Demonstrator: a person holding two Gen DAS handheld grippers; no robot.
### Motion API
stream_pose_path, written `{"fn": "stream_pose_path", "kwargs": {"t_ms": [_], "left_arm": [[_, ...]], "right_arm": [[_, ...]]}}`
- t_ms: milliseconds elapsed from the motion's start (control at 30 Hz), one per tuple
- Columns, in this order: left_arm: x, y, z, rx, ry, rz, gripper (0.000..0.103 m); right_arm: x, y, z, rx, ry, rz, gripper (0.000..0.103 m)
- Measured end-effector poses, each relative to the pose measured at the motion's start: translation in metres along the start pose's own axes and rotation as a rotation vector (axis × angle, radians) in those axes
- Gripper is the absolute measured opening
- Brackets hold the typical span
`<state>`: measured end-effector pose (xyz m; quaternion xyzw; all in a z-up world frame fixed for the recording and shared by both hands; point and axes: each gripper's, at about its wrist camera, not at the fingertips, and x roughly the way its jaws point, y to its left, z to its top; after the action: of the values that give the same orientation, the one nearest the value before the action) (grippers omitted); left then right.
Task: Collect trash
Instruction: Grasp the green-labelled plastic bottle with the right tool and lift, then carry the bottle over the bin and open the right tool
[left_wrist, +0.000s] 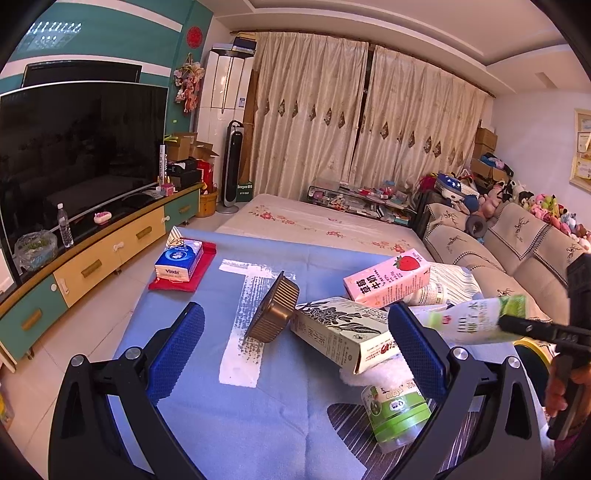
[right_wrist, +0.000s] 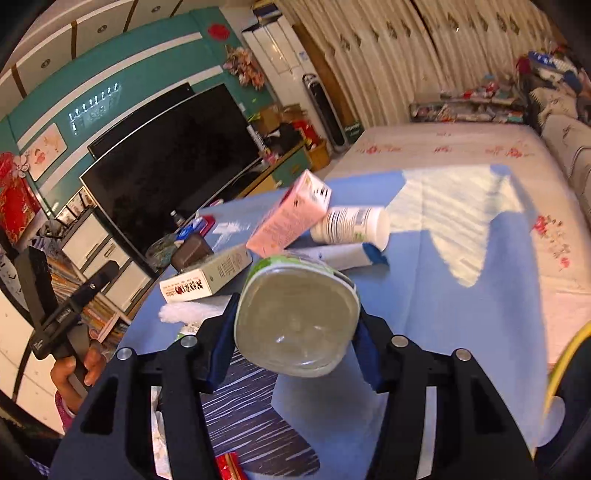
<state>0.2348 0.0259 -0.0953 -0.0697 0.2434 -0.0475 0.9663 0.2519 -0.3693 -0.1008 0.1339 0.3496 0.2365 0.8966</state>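
1. We see the right gripper (right_wrist: 295, 332) clamped on a white and green bottle (right_wrist: 297, 317), its blue pads pressing both sides; no earlier view is at hand.
2. The bottle's long axis runs along the fingers, base toward the right wrist camera, top toward the far pile.
3. In the left wrist view this bottle (left_wrist: 476, 321) hangs at the right, above the blue cloth (left_wrist: 258, 413), tilted.
4. The left gripper (left_wrist: 295, 350) stands wide open over the cloth, gripping nothing.
5. Near it lie a green cup (left_wrist: 397, 417), a beige carton (left_wrist: 343, 332), a pink carton (left_wrist: 388, 282) and a brown tray (left_wrist: 275, 314).
6. The cloth's right half is bare; its far edge meets a flowered sheet (right_wrist: 480, 147).
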Motion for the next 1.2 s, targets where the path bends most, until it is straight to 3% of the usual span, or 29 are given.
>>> {"fn": "stream_pose_path", "kwargs": {"t_ms": [200, 467, 700, 867, 967, 1200], "left_arm": [[0.0, -0.002, -0.001, 0.004, 0.004, -0.006, 0.098], [0.001, -0.007, -0.004, 0.025, 0.007, -0.006, 0.098], [0.004, -0.009, -0.006, 0.034, 0.015, -0.005, 0.098], [0.005, -0.011, -0.006, 0.041, 0.018, -0.008, 0.098], [0.008, -0.013, -0.007, 0.048, 0.023, -0.007, 0.098], [0.011, -0.018, -0.01, 0.067, 0.033, -0.011, 0.098]], "right_arm": [[-0.042, 0.006, -0.009, -0.003, -0.042, -0.083, 0.05], [-0.07, -0.002, -0.025, 0.03, -0.058, -0.115, 0.049], [-0.106, -0.017, -0.024, 0.075, -0.152, -0.169, 0.049], [-0.143, -0.06, -0.027, 0.154, -0.242, -0.344, 0.049], [-0.158, -0.097, -0.035, 0.215, -0.266, -0.495, 0.049], [-0.15, -0.186, -0.075, 0.378, -0.171, -0.759, 0.05]]}}
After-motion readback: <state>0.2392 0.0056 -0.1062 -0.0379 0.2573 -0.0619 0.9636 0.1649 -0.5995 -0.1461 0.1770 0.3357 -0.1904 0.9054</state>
